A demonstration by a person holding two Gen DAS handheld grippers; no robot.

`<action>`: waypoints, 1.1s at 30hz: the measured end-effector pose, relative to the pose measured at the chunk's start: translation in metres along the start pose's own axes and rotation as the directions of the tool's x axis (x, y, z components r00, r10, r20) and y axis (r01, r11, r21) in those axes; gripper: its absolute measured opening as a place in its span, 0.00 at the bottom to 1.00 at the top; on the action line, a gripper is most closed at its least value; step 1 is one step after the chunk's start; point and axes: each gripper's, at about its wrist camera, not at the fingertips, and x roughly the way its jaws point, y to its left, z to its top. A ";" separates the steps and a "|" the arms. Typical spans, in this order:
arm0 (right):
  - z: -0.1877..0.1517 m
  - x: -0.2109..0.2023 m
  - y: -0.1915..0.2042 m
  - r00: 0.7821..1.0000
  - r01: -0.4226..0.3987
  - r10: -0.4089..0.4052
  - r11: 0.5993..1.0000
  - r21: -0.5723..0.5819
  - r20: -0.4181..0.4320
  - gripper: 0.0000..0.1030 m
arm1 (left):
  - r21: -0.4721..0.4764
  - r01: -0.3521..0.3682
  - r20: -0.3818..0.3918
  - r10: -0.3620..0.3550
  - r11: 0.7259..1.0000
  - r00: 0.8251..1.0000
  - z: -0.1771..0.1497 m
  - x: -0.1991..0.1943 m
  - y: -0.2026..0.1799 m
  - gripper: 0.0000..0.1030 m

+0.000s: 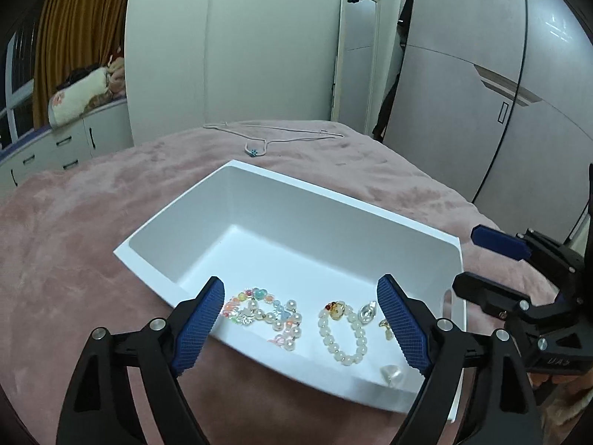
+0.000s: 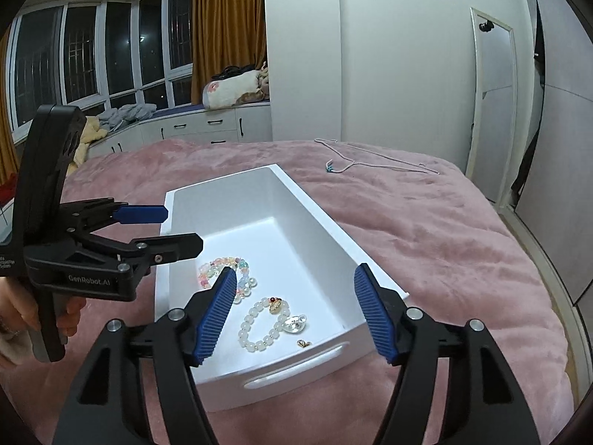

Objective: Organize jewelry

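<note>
The cord necklace (image 2: 374, 157) with its small blue pendant (image 2: 328, 168) is the one piece of jewelry left outside the box. It lies on the pink bedspread (image 2: 444, 230) beyond the far end of the white storage box (image 2: 381, 289), well apart from both claws. Its cord runs roughly crosswise, stretching off to the right toward the standing mirror (image 2: 494, 104), with the pendant at the end nearer the box.

Inside the box, at its near end, lie a multicoloured bead bracelet (image 1: 265, 313), a white bead bracelet (image 1: 343, 330) with an amber charm, a clear crystal piece (image 2: 294, 323) and a small gold trinket (image 2: 304, 343).

The left claw (image 1: 300, 328) stands released, its blue pads spread wide over the near end of the box with nothing between them but the bracelets lying loose below. The right claw (image 2: 294, 311) is likewise released and empty, hovering over the same end of the box from the other side.

In the right wrist view the necklace lies ahead and slightly right of the claw, while from the left it sits straight ahead past the full length of the box. My judgement is that the right hand has the shorter reach around the box's far corner, and the pendant end is the likeliest place to pinch.
</note>
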 end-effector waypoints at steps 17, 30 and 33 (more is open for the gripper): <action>-0.003 -0.070 0.036 0.994 0.097 -0.095 0.995 -0.028 0.058 0.82 | -0.005 -0.139 0.066 0.139 0.990 0.988 -0.029 -0.070 -0.020 0.91; -0.027 -0.112 0.064 0.980 0.136 -0.133 0.991 -0.006 0.146 0.85 | -0.035 -0.223 0.146 0.226 0.974 0.963 -0.071 -0.126 -0.047 0.91; -0.037 -0.117 0.068 0.977 0.139 -0.139 0.990 0.016 0.160 0.85 | -0.082 -0.226 0.163 0.237 0.971 0.958 -0.080 -0.136 -0.046 0.91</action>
